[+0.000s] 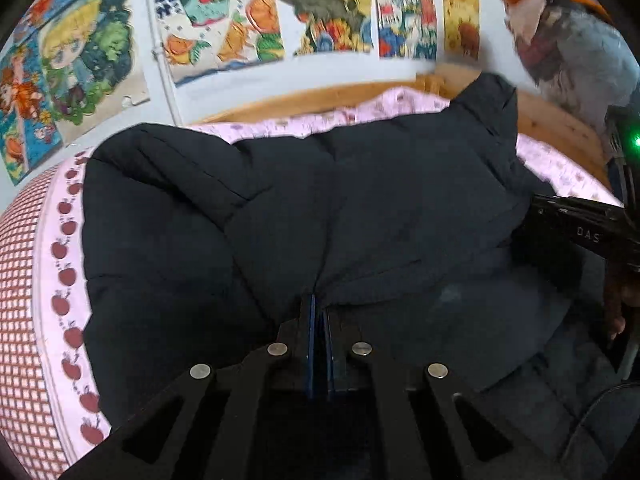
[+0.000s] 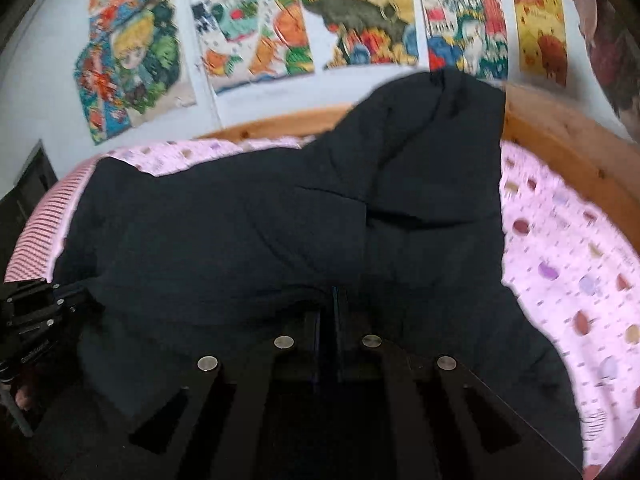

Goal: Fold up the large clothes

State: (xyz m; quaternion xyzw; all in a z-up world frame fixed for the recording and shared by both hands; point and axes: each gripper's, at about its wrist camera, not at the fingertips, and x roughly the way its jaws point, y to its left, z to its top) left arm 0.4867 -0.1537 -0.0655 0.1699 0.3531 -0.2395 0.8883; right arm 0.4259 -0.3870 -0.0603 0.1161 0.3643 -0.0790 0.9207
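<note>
A large black padded jacket lies spread over a pink patterned bedsheet; it also fills the right wrist view. My left gripper is shut on a pinch of the black jacket near its front edge. My right gripper is shut on the jacket fabric too, near its lower edge. The right gripper shows at the right edge of the left wrist view. The left gripper shows at the left edge of the right wrist view.
The bedsheet lies bare to the right of the jacket. A wooden bed frame runs behind. Colourful posters hang on the white wall. Hanging clothes are at the upper right.
</note>
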